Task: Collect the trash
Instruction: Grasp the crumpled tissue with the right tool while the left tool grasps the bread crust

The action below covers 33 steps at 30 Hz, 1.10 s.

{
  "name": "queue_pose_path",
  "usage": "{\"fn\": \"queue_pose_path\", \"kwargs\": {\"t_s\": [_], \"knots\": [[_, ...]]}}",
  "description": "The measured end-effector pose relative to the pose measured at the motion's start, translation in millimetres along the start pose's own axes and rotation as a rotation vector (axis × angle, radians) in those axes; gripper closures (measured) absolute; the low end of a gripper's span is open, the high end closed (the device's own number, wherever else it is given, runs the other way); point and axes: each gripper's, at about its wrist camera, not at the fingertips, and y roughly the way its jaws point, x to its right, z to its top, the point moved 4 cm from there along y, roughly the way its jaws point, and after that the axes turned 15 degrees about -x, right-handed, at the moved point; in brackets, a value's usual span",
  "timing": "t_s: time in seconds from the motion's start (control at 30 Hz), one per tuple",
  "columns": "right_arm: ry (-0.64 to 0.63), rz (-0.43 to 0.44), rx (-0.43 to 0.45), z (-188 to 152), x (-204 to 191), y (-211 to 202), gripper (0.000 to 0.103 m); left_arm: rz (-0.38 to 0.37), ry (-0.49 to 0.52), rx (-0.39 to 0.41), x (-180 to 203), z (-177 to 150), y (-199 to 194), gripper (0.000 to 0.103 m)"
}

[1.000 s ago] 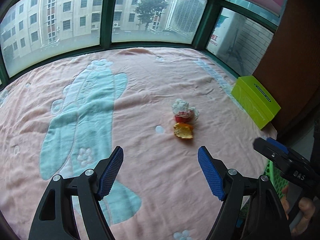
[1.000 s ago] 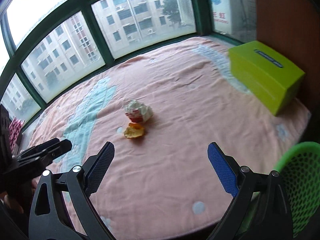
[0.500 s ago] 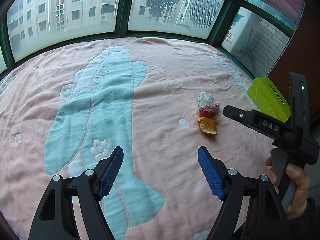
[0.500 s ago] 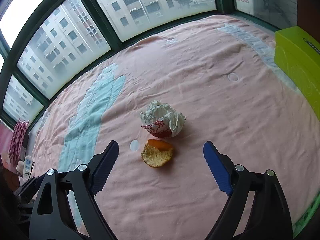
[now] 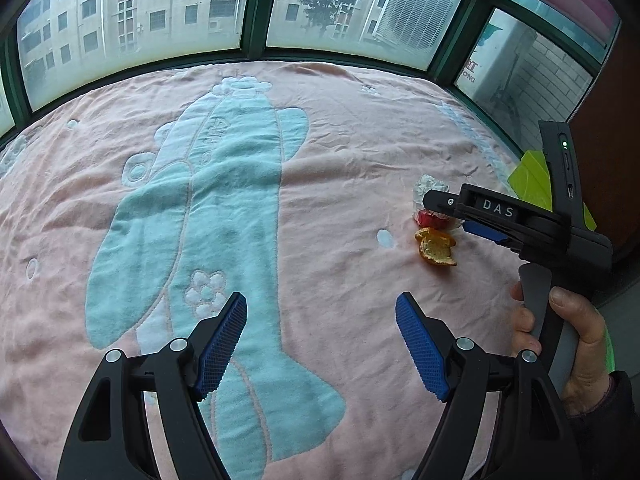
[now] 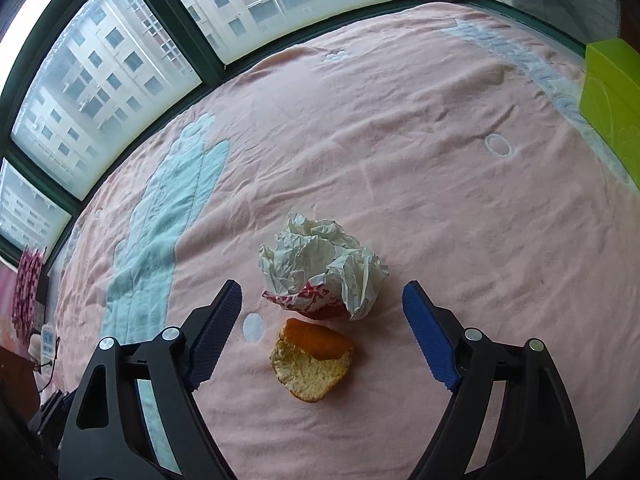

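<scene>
Trash here is two bits lying on the pink blanket (image 6: 440,168): a crumpled wrapper (image 6: 320,264), white paper with a red printed part at the bottom, and an orange peel (image 6: 310,364) just in front of it, the two close enough that they look like they touch or nearly do.

Right gripper (image 6: 322,328) hovers right over them, jaws spread with the peel and the wrapper's lower edge sitting in the gap. The jaws have just been closing in, but the pads aren't pressing on anything yet. Left gripper (image 5: 320,340) is off to the side over the blue pattern, jaws spread wide, holding nothing.

Handling-wise, my guess is both are featherlight. The wrapper is soft, springy paper, so it'll squash a lot before the pads really bite. I'd go for the bulky middle of the wad rather than a loose flap, since a flap could tear or just unfold. The peel is a curled cup, pith side up, bendy but a bit slick on the orange skin. Best bet is to pinch it across the rim so the pads catch the rough pith edge.

The blanket is plush, so coming down too deep could snag fabric along with the trash. Grabbing both at once seems risky; the peel could slip out.
</scene>
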Motion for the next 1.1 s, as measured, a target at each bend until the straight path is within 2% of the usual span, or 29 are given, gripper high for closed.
{"fn": "queue_pose_path", "kwargs": {"t_s": [0.1,0.2,0.37,0.53,0.73,0.93,1.1], "knots": [[0.017,0.024,-0.020,1.9,3.4,4.5,0.040,-0.002,0.005,-0.001,1.9,0.9,1.6,0.029],[0.023,0.044,-0.011,0.2,4.7,-1.0,0.046,-0.004,0.019,0.000,7.5,2.4,2.3,0.029],[-0.007,0.007,0.043,-7.2,6.1,-25.9,0.048,-0.006,0.052,0.000,21.7,8.3,5.4,0.029],[0.003,0.013,0.088,-18.2,15.7,-53.4,0.048,-0.017,0.114,-0.011,46.6,15.4,14.1,0.029],[0.042,0.013,0.153,-44.9,36.4,-92.9,0.048,-0.019,0.177,-0.036,74.2,24.8,35.8,0.030],[0.059,-0.025,0.213,-75.1,52.0,-124.6,0.048,-0.018,0.230,-0.072,95.4,32.1,61.9,0.034],[0.096,-0.020,0.224,-98.8,67.1,-137.2,0.047,-0.016,0.262,-0.093,107.2,39.6,78.5,0.035]]}}
